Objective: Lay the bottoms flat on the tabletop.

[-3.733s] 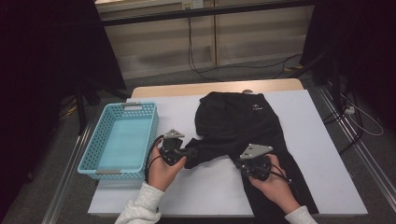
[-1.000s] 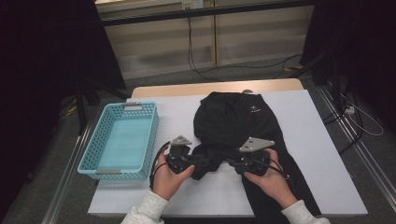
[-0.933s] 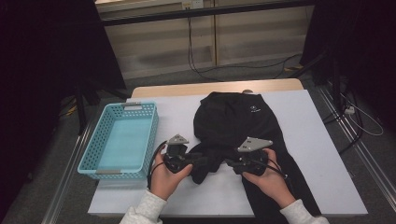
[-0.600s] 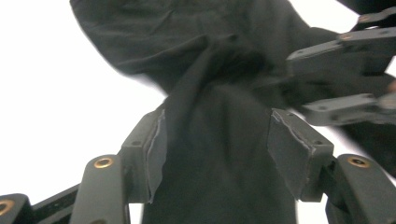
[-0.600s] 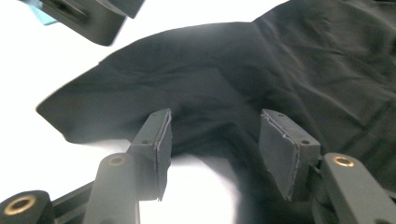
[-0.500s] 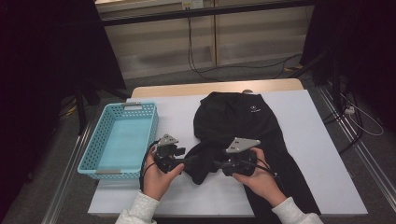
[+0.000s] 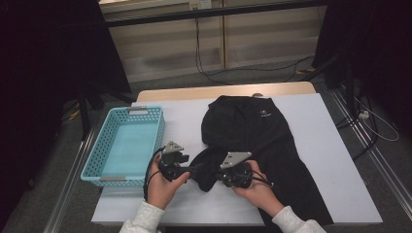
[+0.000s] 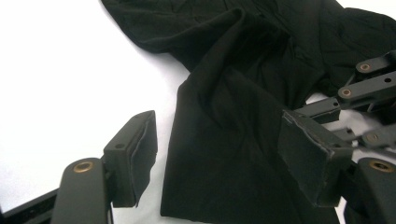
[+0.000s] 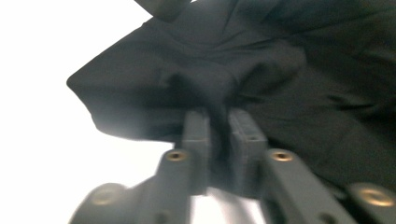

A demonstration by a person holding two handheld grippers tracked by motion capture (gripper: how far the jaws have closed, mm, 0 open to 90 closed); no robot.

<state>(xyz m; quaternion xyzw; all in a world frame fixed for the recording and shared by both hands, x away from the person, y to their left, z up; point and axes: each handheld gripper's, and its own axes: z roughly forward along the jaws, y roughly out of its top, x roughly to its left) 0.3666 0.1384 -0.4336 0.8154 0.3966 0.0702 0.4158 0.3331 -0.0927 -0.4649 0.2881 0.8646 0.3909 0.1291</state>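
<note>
Garment (image 7: 272, 145), black, is lying spread on the white table (image 7: 335, 145) right of the blue basket (image 7: 124, 145), and we are folding its near sleeve: our right gripper (image 9: 218, 128) has just been closing and is clamping a fold, while our left gripper (image 8: 219, 154) has just been opening, its 2 jaws standing apart around the cloth. Next, we judge, we are needing to carry that pinched fold across the body. Nearest, the right gripper view is showing the pinch, whereas the high view is showing the whole layout.

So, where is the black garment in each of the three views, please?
High view: the black garment lies mid-table, right of the blue basket.
Left gripper view: it spreads from top centre down between the open jaws.
Right gripper view: it covers the upper and right part, a fold pinched in the jaws.
Shared landmark: the white table surface.
</note>
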